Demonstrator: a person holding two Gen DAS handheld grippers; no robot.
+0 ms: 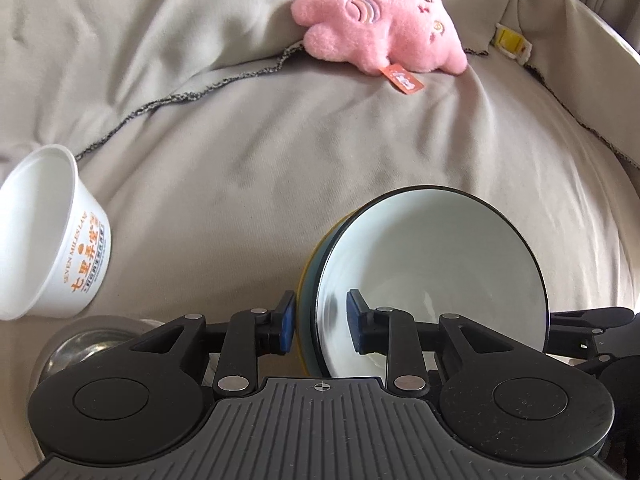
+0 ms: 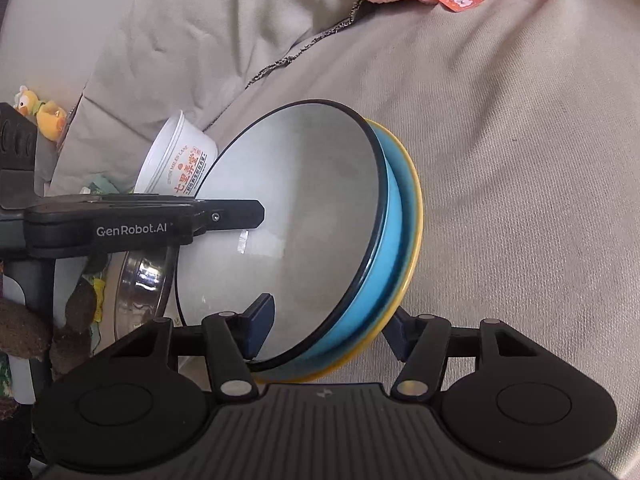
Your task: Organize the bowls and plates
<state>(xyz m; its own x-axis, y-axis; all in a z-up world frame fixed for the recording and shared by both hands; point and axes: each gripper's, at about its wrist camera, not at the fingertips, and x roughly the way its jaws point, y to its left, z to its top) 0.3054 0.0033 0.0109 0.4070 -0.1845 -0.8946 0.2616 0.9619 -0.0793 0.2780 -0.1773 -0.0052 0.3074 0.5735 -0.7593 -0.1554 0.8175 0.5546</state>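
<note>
White plastic tub [image 1: 52,236], printed in orange, lies empty on its side on the beige bed cover [image 1: 248,128]. Just right of it, a steel bowl [image 1: 80,344] sits half hidden behind the left gripper [image 1: 320,320], whose pads pinch the rim of the blue bowl [image 1: 432,272], nested on a yellow plate [image 2: 414,224]. The right gripper [image 2: 332,332] straddles both rims, grip uncertain. Only its view shows a yellow duck toy [image 2: 44,114]; a pink plush [image 1: 384,28] lies beyond.

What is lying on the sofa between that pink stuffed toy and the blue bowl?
Nothing: in the left wrist view only bare beige sofa cover stretches between the pink plush toy and the blue bowl.
</note>
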